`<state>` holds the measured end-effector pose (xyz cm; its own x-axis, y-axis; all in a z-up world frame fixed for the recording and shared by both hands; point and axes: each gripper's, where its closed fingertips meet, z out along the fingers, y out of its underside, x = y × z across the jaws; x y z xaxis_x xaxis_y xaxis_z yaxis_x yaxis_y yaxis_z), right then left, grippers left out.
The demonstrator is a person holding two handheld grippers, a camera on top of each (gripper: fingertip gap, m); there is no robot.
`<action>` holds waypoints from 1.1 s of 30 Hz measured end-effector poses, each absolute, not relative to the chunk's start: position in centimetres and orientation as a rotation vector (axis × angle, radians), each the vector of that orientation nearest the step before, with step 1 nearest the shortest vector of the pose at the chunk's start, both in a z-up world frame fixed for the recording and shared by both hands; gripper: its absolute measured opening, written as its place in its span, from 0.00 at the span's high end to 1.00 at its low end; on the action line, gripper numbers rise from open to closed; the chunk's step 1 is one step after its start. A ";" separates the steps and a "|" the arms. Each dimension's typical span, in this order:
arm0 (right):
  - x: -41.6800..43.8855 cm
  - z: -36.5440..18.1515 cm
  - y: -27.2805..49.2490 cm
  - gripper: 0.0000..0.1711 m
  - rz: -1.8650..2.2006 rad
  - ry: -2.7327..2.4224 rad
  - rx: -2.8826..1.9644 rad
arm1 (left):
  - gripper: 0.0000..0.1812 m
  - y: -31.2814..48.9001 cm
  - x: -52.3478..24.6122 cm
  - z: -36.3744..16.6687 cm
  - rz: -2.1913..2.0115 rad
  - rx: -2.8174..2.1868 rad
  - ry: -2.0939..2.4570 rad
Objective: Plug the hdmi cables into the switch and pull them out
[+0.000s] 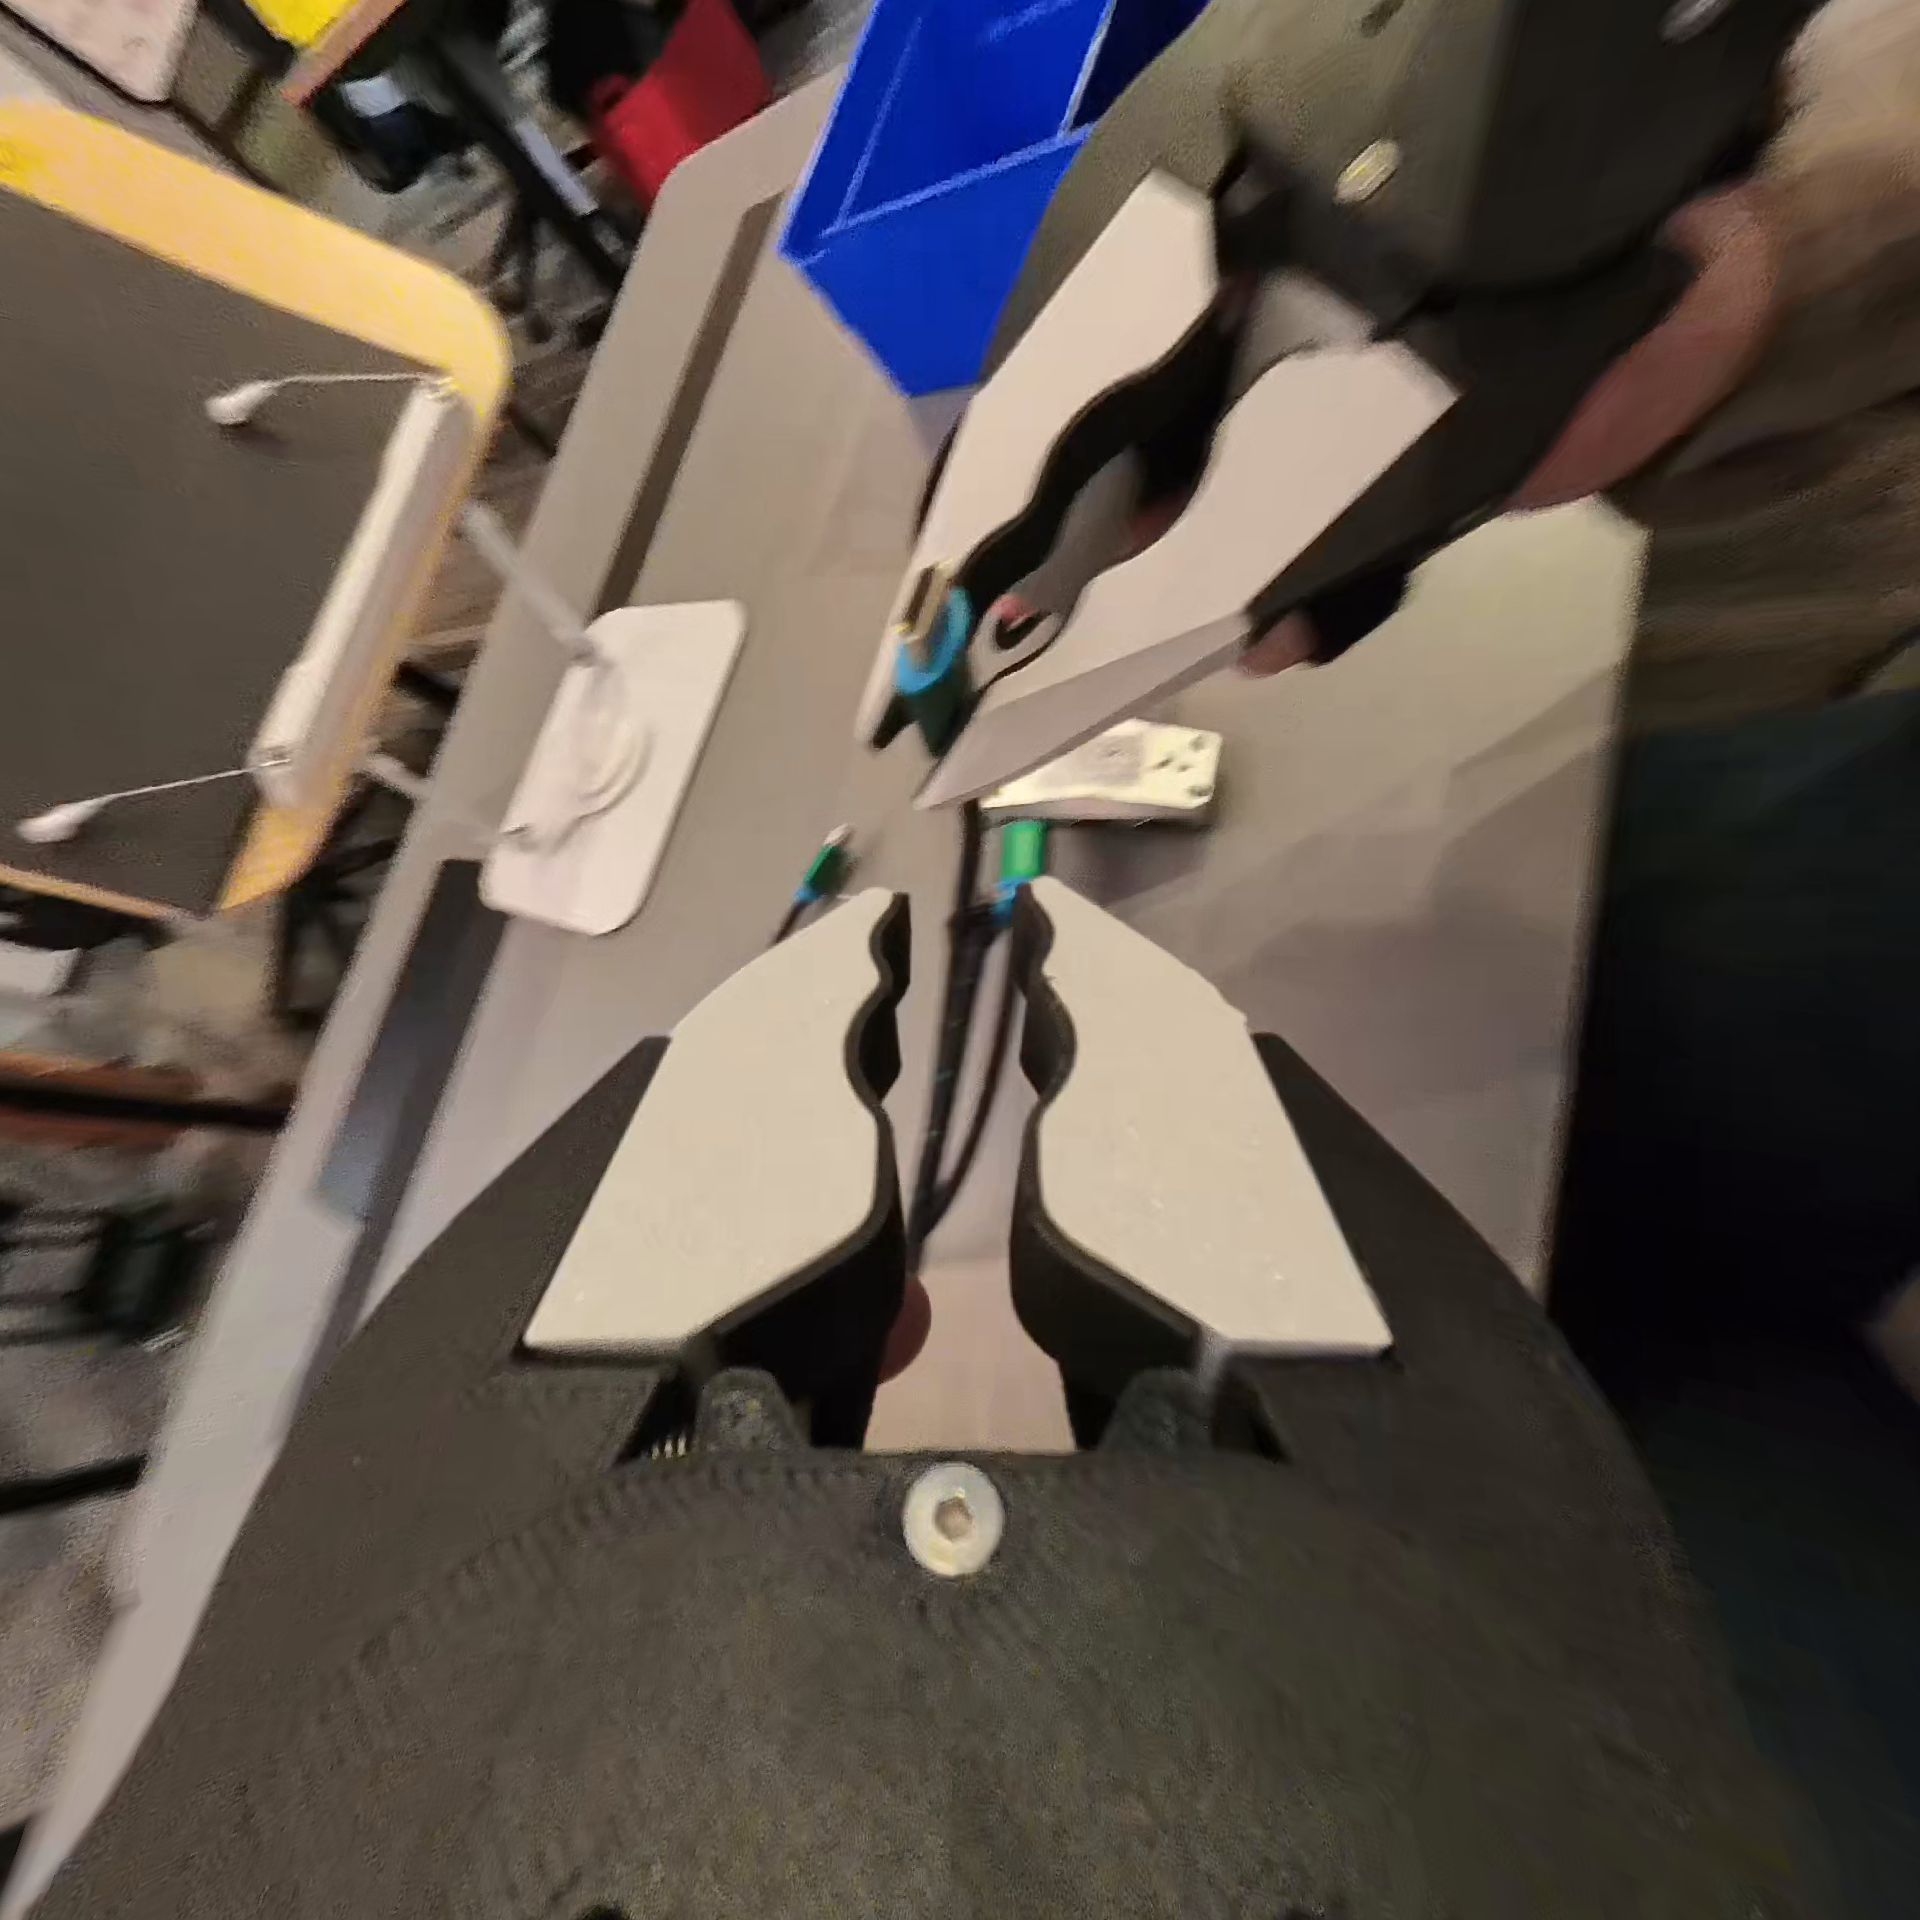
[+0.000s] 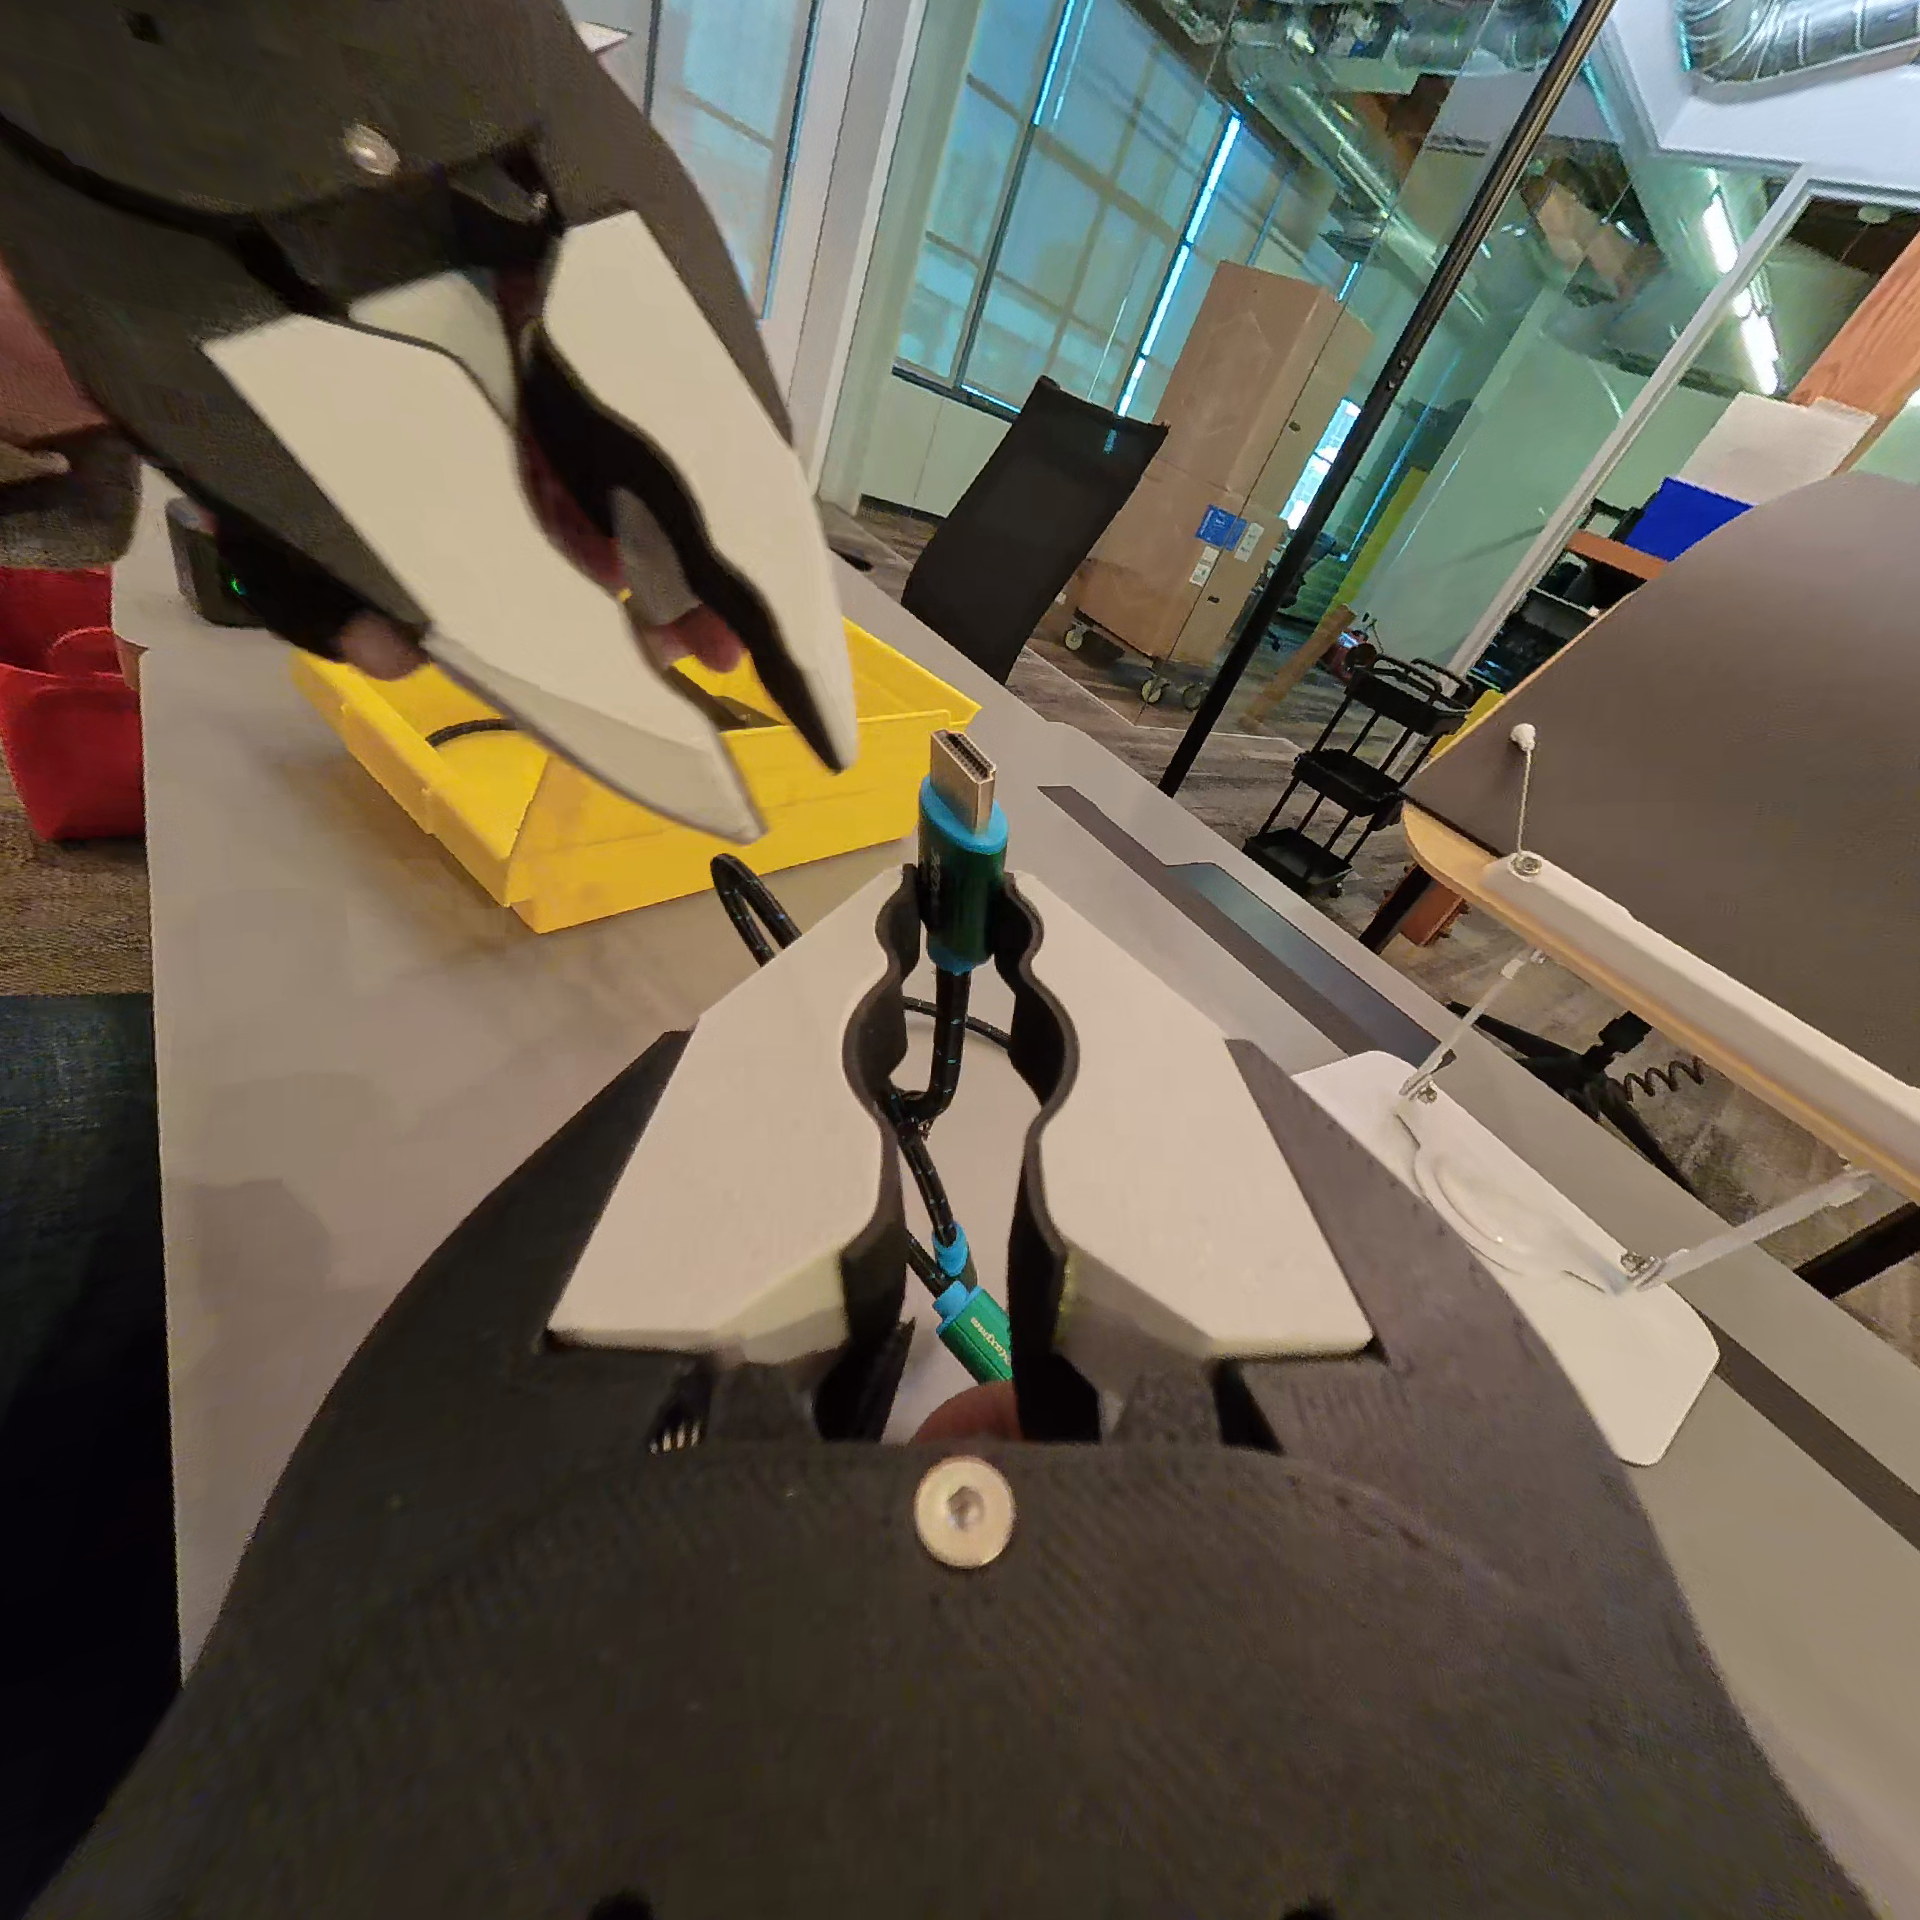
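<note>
The switch (image 1: 1112, 777) lay half hidden behind the right gripper (image 1: 940, 717); motion blur smeared the left view's background.

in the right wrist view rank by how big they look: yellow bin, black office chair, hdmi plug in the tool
1. yellow bin
2. black office chair, though it stands farther back, so its true size is unsure
3. hdmi plug, clamped in the right tool

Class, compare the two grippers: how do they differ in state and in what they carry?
The right gripper is shut on an HDMI plug; the left gripper is open and carries nothing. The right gripper is raised with the plug's metal end up; the left gripper points down at the cables on the table. Both have white fingers.
</note>
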<state>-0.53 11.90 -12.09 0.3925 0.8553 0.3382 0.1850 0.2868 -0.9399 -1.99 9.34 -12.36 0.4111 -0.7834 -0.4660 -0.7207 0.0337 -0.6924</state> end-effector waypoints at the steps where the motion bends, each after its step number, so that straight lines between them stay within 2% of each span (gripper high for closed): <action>1: -0.5 -12.0 11.9 0.94 0.603 -1.100 -1.226 | 0.91 8.6 -1.2 -12.6 -0.164 -1.708 1.327; 6: -0.1 -11.7 12.1 0.93 0.627 -1.068 -1.236 | 0.89 5.9 2.3 -15.6 -0.603 -1.807 1.265; 11: 0.0 -11.0 12.0 0.93 0.649 -1.047 -1.223 | 0.84 5.6 5.4 -16.2 -1.066 -1.775 0.937; 20: 0.4 -9.4 11.2 0.94 0.684 -1.023 -1.180 | 0.84 9.0 4.9 -13.3 -1.346 -1.545 0.482; 26: 0.5 -8.3 10.9 0.94 0.742 -0.987 -1.154 | 0.80 8.9 4.4 -11.6 -1.457 -1.454 0.376; 29: 0.8 -7.7 10.7 0.94 0.783 -0.963 -1.137 | 0.85 9.2 3.3 -10.3 -1.475 -1.397 0.326; 33: 0.9 -7.1 10.3 0.94 0.829 -0.954 -1.111 | 0.83 9.2 3.1 -9.7 -1.517 -1.376 0.285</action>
<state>0.90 10.32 -7.12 0.3730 0.9058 0.2011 -0.0737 0.2450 -0.9667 3.05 9.16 -9.73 0.1774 -0.7803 0.5996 0.5098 -0.4483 -0.7342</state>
